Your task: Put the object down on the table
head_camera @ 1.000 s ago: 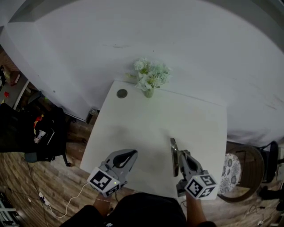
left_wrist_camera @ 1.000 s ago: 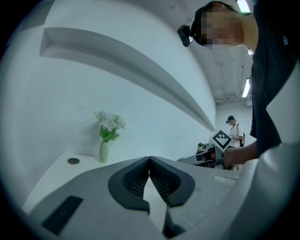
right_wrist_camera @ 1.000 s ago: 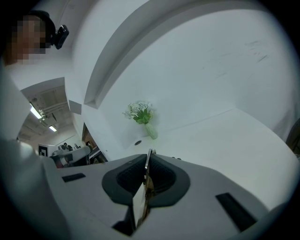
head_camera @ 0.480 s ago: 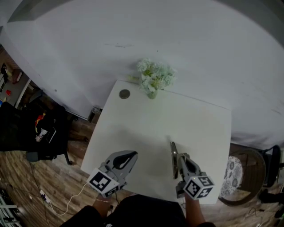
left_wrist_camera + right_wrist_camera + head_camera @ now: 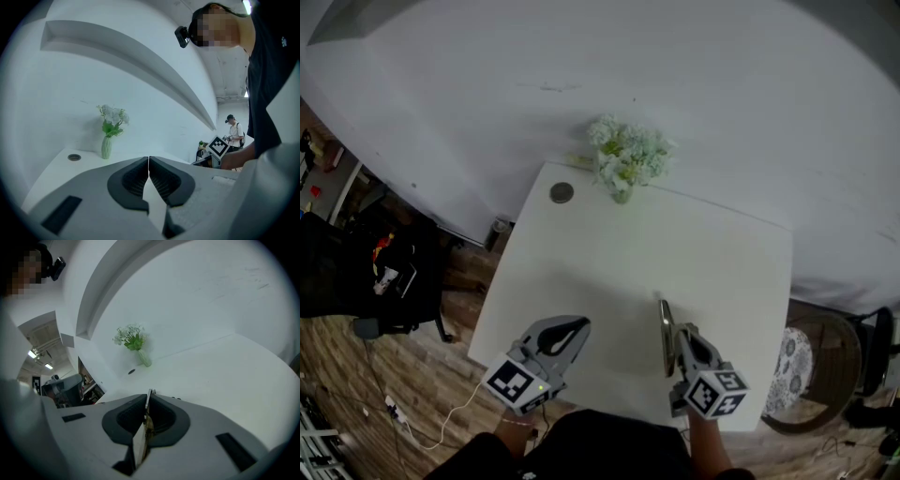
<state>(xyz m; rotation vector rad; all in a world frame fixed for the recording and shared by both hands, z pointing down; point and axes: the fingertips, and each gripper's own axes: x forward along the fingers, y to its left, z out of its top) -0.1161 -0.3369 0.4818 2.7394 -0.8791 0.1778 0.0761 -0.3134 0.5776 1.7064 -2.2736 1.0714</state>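
Note:
A thin flat slab (image 5: 667, 335) stands on edge over the near right part of the white table (image 5: 609, 262). My right gripper (image 5: 678, 339) is shut on it. In the right gripper view the slab (image 5: 143, 427) is pinched between both dark pads of the right gripper (image 5: 148, 398), and its top edge pokes out past the tips. Whether its lower edge touches the table is hidden. My left gripper (image 5: 575, 327) hovers over the near left of the table. In the left gripper view, the left gripper (image 5: 148, 160) has its jaws together with nothing between them.
A small vase of pale flowers (image 5: 623, 164) stands at the table's far edge, with a round grommet (image 5: 562, 192) to its left. A chair with a patterned cushion (image 5: 791, 363) sits at the right. A black bag (image 5: 380, 281) and a cable (image 5: 455, 422) lie on the wooden floor.
The right gripper with the slab has drawn slightly toward the near edge. The view has shifted a little. The left gripper has hardly moved.

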